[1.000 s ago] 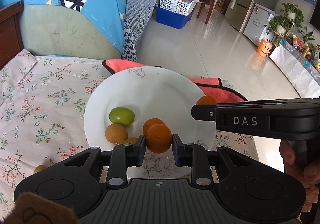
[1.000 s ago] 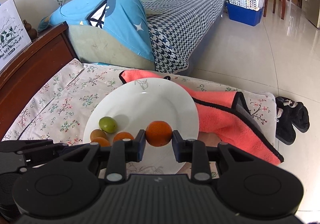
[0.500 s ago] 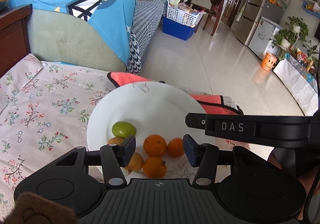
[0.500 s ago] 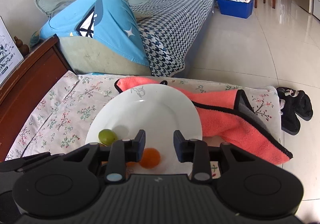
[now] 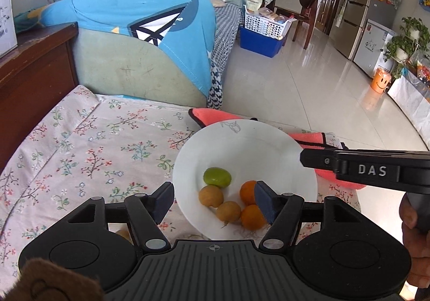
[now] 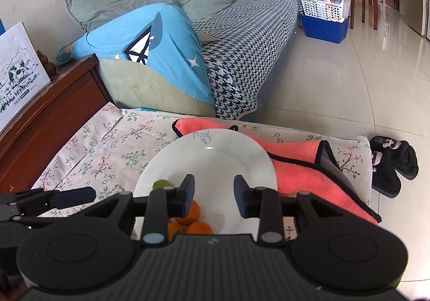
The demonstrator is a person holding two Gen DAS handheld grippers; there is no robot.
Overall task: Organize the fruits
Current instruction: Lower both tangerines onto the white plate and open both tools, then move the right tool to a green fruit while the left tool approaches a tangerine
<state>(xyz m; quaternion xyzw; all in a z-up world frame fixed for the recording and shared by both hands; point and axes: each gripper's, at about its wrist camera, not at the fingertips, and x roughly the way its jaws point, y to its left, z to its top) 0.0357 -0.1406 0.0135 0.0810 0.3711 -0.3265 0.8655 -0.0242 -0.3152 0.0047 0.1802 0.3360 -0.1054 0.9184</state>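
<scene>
A white plate [image 5: 242,145] sits on the floral tablecloth and holds a green fruit [image 5: 217,177], two tan fruits [image 5: 211,195] and two oranges [image 5: 248,192] in a cluster at its near side. My left gripper [image 5: 213,200] hovers above that cluster with its jaws opening and nothing pressed between them. My right gripper [image 6: 214,194] stands open over the plate [image 6: 215,161], with bare plate between its fingers. The oranges [image 6: 189,212] lie just left of its left finger. A small tan fruit [image 5: 122,233] lies on the cloth beneath the left gripper.
A coral towel [image 6: 303,164] lies under and right of the plate. The table's right edge drops to the tiled floor, where black slippers [image 6: 392,164] lie. A sofa with a blue cover [image 5: 139,21] stands behind, and a wooden cabinet [image 5: 32,72] at the left.
Both grippers have let go of their oranges, which now lie on the plate. The left jaws have spread wide, the right only a little. Both grippers have lifted away from the plate.
</scene>
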